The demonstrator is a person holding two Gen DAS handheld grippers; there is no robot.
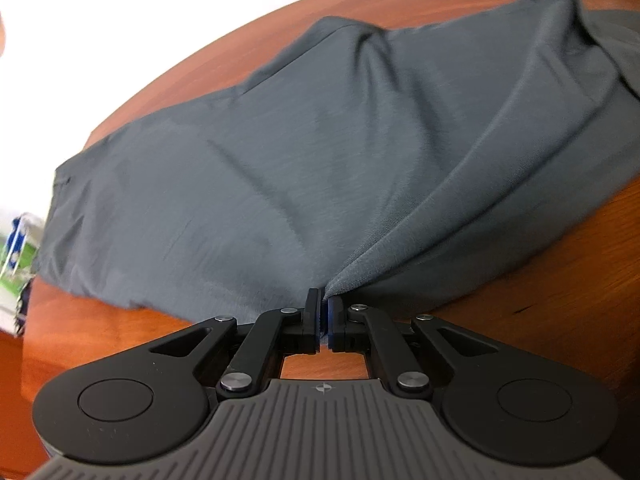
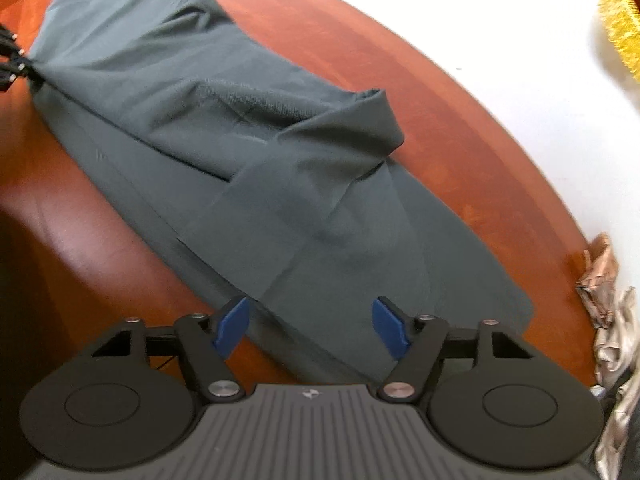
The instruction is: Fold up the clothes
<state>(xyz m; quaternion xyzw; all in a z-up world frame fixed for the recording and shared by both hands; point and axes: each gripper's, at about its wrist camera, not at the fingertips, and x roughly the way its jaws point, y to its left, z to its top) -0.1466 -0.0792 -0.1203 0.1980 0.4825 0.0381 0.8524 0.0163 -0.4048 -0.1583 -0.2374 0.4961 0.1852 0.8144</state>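
A dark grey-green knit garment (image 1: 304, 152) lay stretched lengthwise across a round, glossy reddish-brown wooden table (image 1: 560, 280), partly folded, with one layer doubled back over the middle and a bunched ridge near the far edge. The left gripper (image 1: 322, 312), black with blue pads, was clenched on a pinch of the garment's near edge, and cloth fanned out in taut creases from that pinch. From the right wrist view the same gripper showed only as black parts at the frame's left edge, where the cloth gathered to a point.

The right gripper (image 2: 312, 324) hung over the garment's other end (image 2: 360, 264), jaws apart, its blue pads (image 2: 232, 326) on either side of the flat cloth and not pressing it; nothing grasped. One pad sat over the garment's edge, next to bare wood.

The table top shone with glare along its curved rim. Beyond it was a white floor or wall, overexposed. Crumpled beige and brown fabric (image 2: 608, 320) lay past the table edge on the right, something yellow and fringed (image 2: 620, 20) at upper right. A green, white and blue package (image 1: 18, 256) stood off the table at the left, blurred.
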